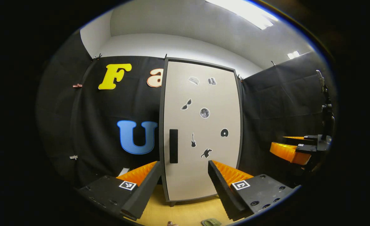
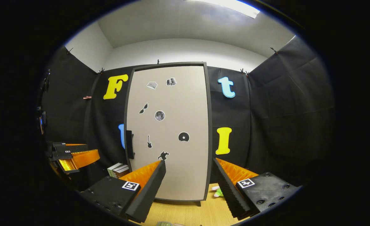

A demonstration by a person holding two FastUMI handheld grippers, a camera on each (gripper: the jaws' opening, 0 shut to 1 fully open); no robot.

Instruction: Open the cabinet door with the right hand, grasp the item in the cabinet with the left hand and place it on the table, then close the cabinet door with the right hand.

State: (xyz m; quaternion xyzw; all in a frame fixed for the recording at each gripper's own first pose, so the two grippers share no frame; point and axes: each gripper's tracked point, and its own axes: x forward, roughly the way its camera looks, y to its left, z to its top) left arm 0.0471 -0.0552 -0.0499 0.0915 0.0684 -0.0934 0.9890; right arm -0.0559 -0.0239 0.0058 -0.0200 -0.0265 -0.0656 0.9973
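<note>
Cabinet (image 1: pixel 200 131) stands upright at frame centre in left gripper view, door (image 2: pixel 169 131) closed, so contents can't be seen; item inside not visible. No readable text on door, just small picture stickers: sunglasses, moon disc, guitar, record, running figure, two more near top. Dark vertical handle (image 1: pixel 173 146) on door's left edge, lower half.

Left claw (image 1: pixel 183 175): fingers wide apart, holding nothing, touching nothing, lower centre of frame, short of the door. Right claw (image 2: pixel 188 179): fingers also wide apart, empty, lower centre of right gripper view, facing the door, clear of handle (image 2: pixel 129 144).

Right claw also seen at right edge of left gripper view; left claw at left edge of right gripper view.

Table (image 2: pixel 191 213): light wood, cabinet sits on it. Books (image 2: pixel 119 169) stacked left of cabinet base. Small green-pink toy (image 2: pixel 217 191) at cabinet's lower right corner.
</note>
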